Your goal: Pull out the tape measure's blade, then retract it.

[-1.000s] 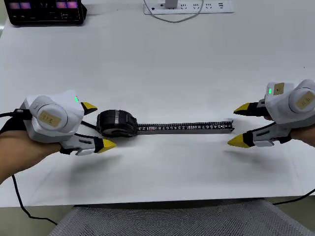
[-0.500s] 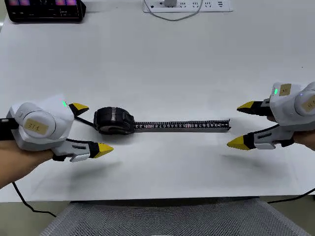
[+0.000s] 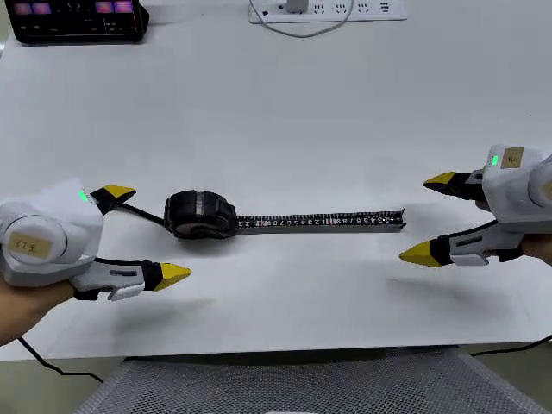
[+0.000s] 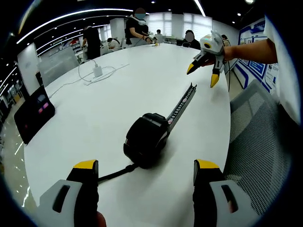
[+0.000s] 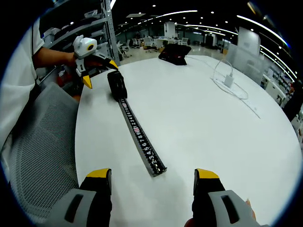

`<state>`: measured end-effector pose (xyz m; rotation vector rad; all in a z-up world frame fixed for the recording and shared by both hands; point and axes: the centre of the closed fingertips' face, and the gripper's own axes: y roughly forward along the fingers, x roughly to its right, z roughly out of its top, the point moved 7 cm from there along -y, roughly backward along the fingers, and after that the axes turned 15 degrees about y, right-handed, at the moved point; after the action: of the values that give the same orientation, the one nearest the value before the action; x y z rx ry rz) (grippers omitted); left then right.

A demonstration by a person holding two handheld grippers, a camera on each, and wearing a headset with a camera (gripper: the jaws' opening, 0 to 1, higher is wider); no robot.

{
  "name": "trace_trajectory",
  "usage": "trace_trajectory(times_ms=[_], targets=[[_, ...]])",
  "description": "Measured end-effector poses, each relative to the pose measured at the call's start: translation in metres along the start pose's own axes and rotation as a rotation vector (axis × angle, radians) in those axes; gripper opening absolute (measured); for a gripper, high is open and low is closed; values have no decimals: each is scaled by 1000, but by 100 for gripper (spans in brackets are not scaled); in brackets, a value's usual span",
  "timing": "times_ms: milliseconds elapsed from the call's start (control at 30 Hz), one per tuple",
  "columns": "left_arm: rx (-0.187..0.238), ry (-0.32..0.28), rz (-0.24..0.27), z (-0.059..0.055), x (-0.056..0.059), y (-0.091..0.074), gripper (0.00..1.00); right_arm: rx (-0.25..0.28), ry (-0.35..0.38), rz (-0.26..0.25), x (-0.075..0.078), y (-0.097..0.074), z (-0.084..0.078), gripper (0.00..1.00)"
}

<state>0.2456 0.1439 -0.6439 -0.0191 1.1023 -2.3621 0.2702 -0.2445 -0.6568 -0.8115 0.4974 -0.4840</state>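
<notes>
On the white table (image 3: 285,129), the left gripper (image 3: 147,233) at nine o'clock and the right gripper (image 3: 427,216) at three o'clock both gape wide, holding nothing. Between them lies the tape measure (image 3: 200,214), its blade (image 3: 319,221) stretched toward three o'clock.

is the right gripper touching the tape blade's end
Apart. The head view shows white table between the blade's tip and both jaws of the open right gripper.
</notes>
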Motion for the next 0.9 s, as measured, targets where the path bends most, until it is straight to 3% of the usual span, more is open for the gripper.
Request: trace_trajectory(times_ms=[900], targets=[[87,-83,71,-7,9,-23,82,99,70,-51,-13,-18,-5,73]])
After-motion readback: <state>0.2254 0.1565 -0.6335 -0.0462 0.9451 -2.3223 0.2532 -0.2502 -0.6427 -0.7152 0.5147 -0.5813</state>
